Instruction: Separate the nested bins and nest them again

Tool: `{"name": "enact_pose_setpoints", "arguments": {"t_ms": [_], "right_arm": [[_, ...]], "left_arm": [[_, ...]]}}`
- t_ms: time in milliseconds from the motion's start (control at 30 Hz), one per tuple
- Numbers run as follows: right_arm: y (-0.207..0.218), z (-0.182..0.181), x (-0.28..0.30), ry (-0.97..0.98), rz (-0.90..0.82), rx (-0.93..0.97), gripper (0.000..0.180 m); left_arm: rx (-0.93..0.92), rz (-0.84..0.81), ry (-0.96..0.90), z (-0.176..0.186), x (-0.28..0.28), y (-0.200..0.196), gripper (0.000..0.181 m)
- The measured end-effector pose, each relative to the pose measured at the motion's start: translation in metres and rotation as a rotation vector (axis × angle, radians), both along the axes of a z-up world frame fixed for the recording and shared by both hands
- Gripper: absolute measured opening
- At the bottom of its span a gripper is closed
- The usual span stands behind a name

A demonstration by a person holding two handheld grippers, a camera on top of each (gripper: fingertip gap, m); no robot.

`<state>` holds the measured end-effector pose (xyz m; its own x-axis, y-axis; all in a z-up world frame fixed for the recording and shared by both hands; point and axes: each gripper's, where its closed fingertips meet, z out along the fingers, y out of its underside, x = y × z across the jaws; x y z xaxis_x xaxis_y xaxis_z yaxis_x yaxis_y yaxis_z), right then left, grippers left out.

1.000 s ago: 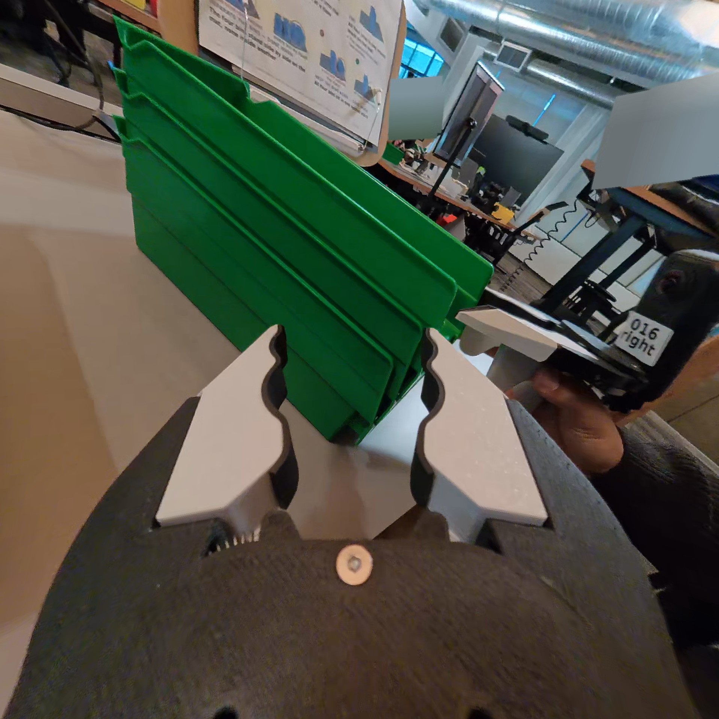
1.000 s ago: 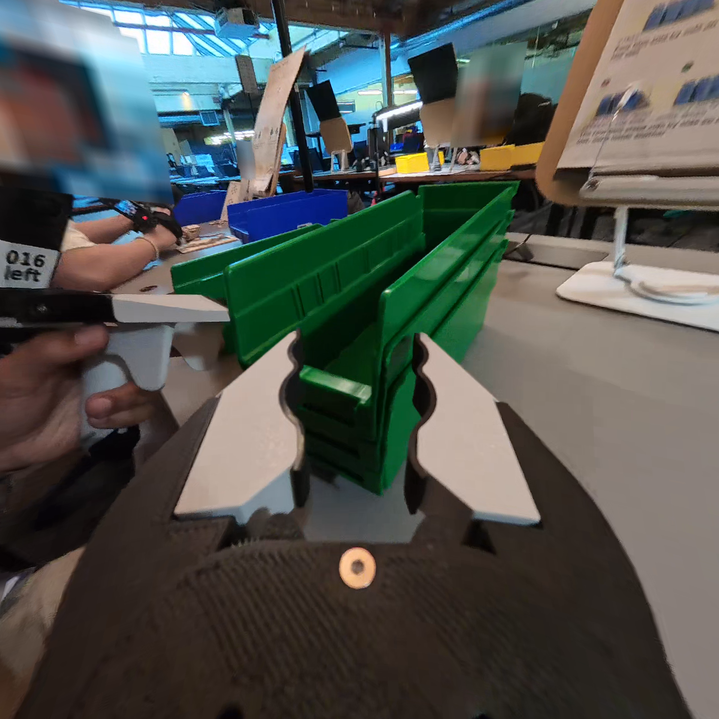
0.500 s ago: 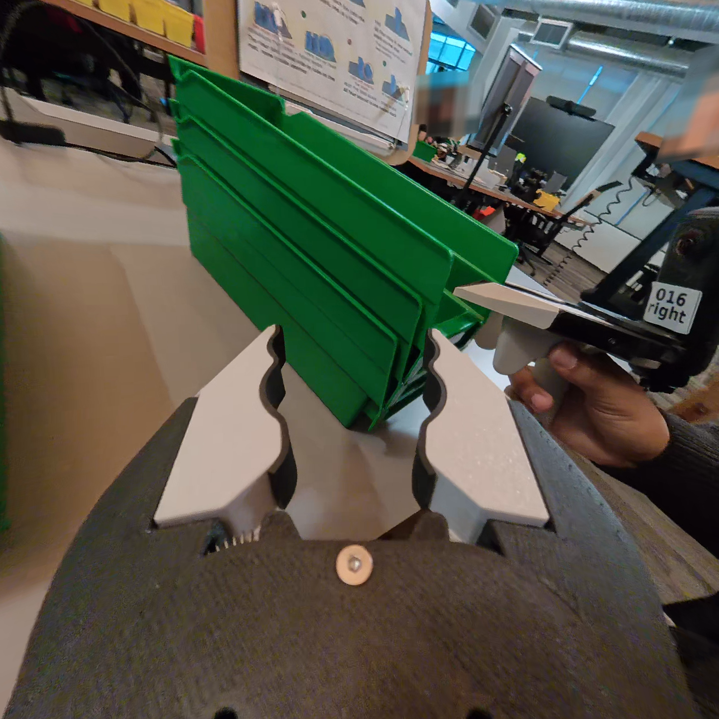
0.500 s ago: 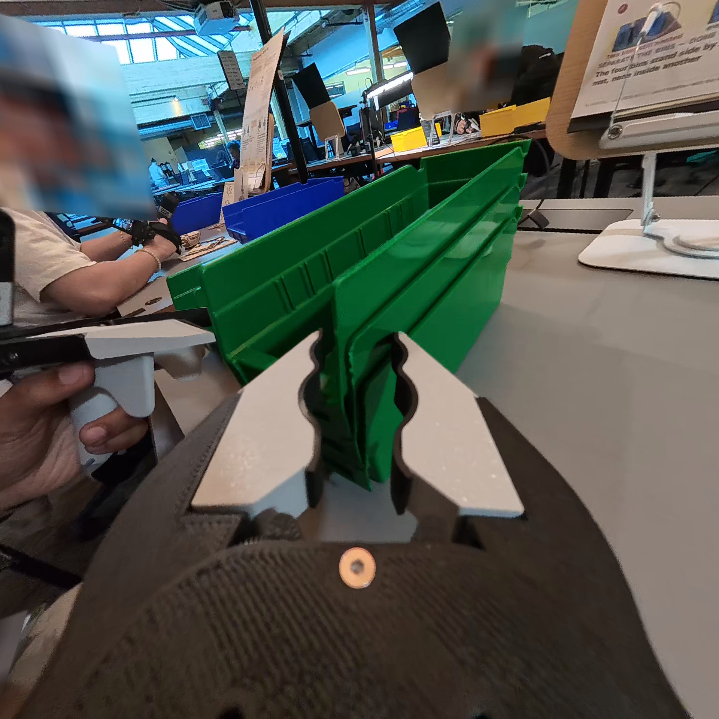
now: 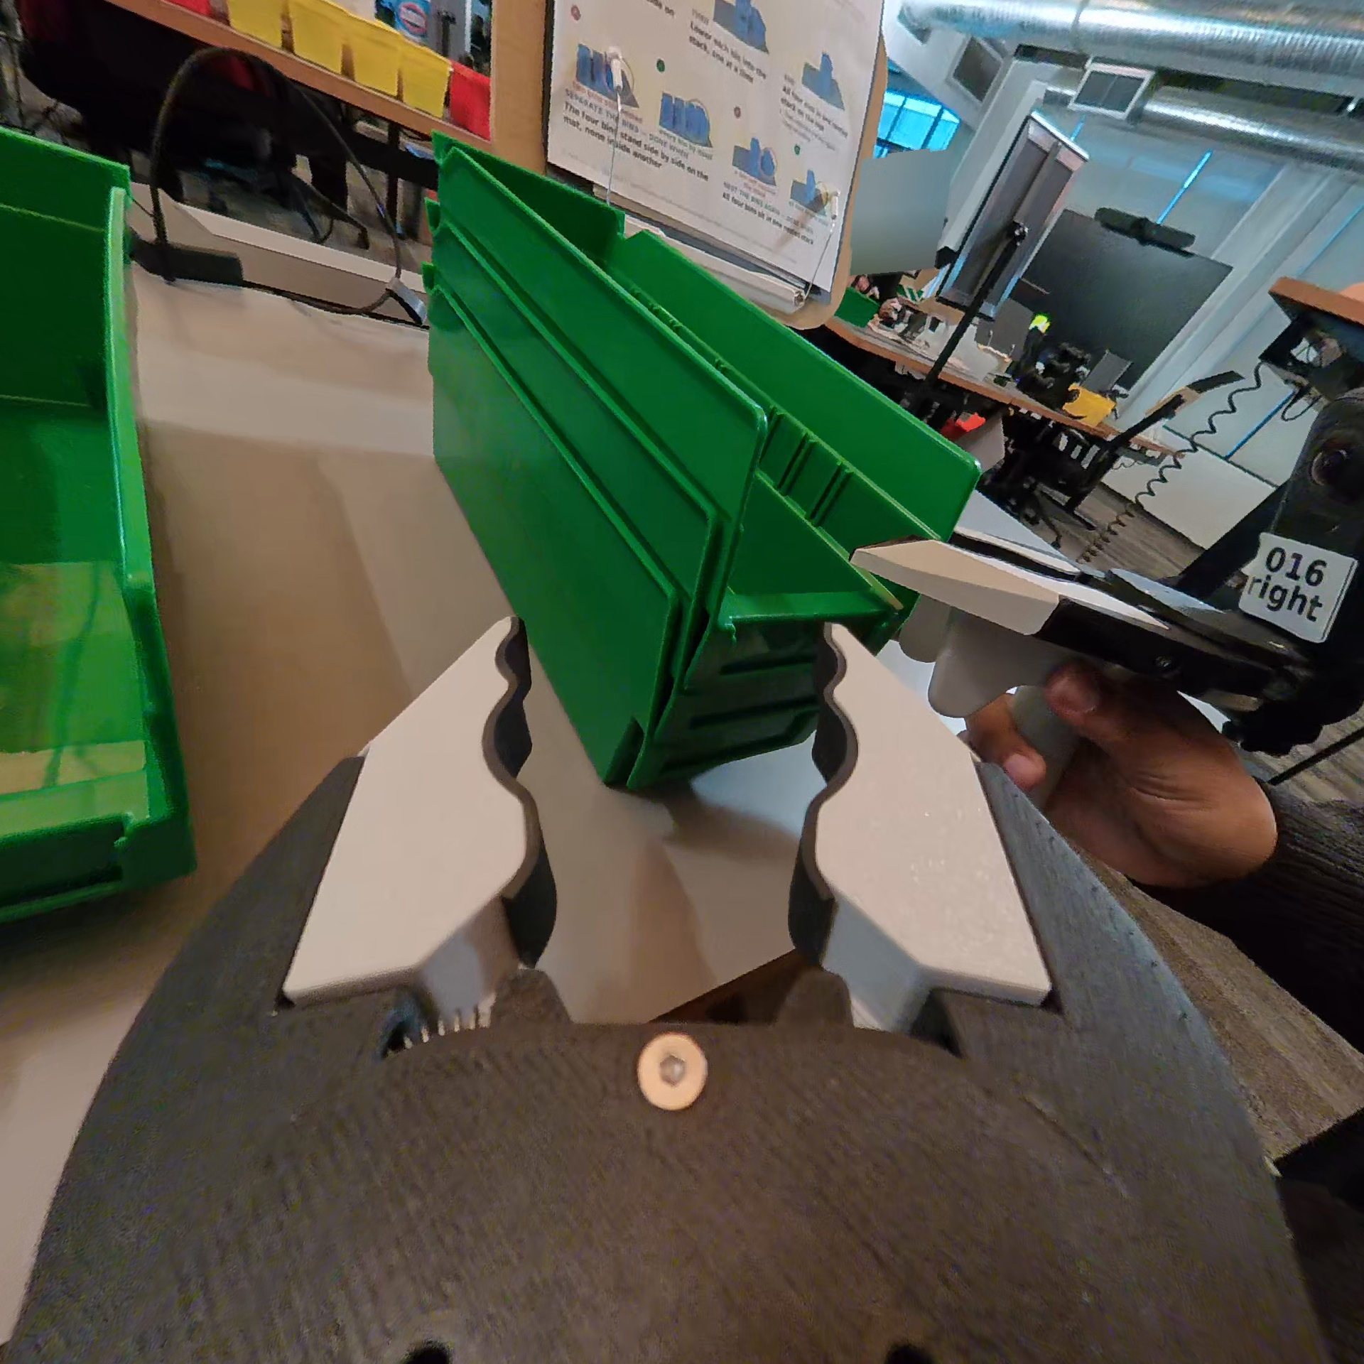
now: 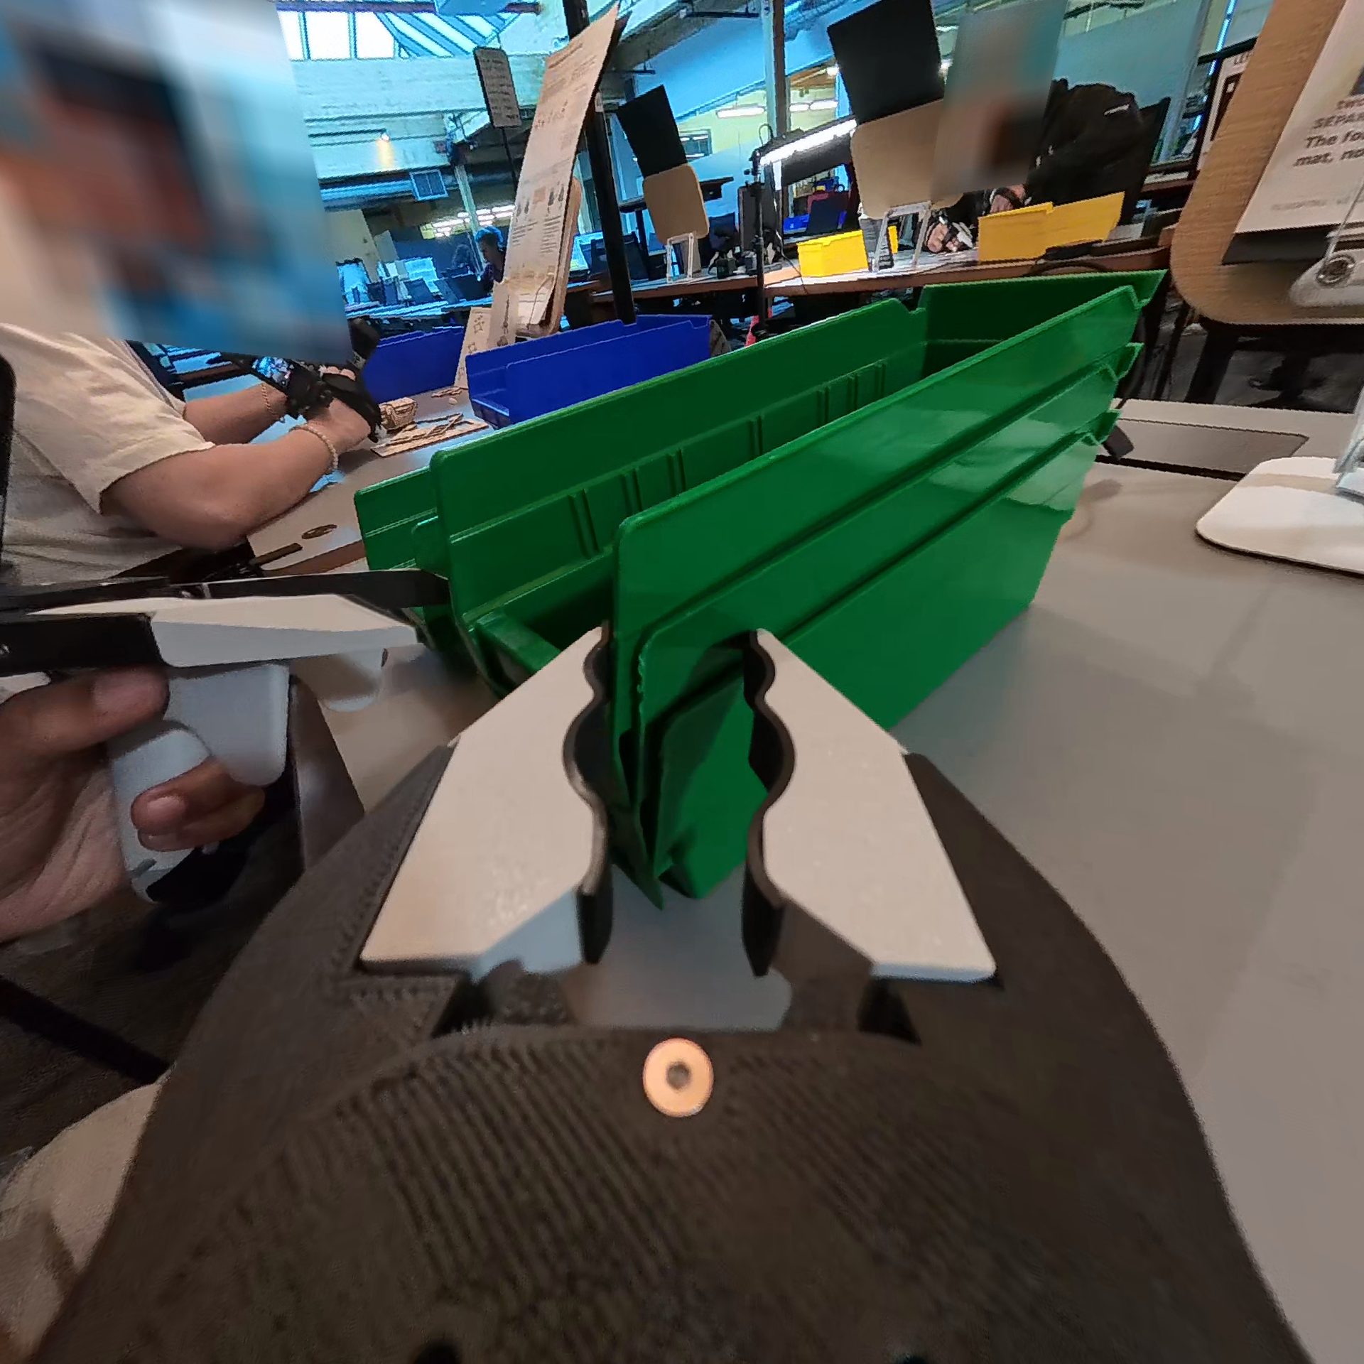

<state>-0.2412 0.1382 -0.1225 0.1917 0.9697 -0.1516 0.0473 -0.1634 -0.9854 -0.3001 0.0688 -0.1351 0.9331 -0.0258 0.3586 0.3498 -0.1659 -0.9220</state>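
**Writing in view, and what carries it**

We see a white sticker (image 5: pixel 1297 587) with printed characters on the black body of the right tool (image 5: pixel 886 572). A printed instruction sheet (image 5: pixel 708 103) with blue pictures and lines of text hangs on a board behind the green bins (image 5: pixel 590 457). From the right wrist view, part of that sheet (image 6: pixel 1321 140) shows at the edge, and a brown board with a printed sheet (image 6: pixel 550 177) stands farther off.

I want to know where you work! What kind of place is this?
Probably a big open workshop or lab: long benches with monitors, bare ceiling ducts, and other people working at tables near blue bins and yellow bins.
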Motion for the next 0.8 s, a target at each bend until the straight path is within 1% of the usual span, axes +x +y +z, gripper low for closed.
{"name": "enact_pose_setpoints", "arguments": {"t_ms": [233,567,800], "right_arm": [[-0.001,-0.001,0.001,0.003,0.016,-0.004,0.034],[-0.004,-0.005,0.006,-0.032,0.019,0.047,0.031],[-0.005,-0.006,0.01,-0.04,0.019,0.054,0.032]], "left_arm": [[-0.011,-0.013,-0.006,-0.003,0.002,0.001,0.078],[-0.022,-0.046,0.001,-0.005,0.01,0.009,0.079],[-0.026,-0.064,0.004,-0.006,0.014,0.014,0.079]]}}
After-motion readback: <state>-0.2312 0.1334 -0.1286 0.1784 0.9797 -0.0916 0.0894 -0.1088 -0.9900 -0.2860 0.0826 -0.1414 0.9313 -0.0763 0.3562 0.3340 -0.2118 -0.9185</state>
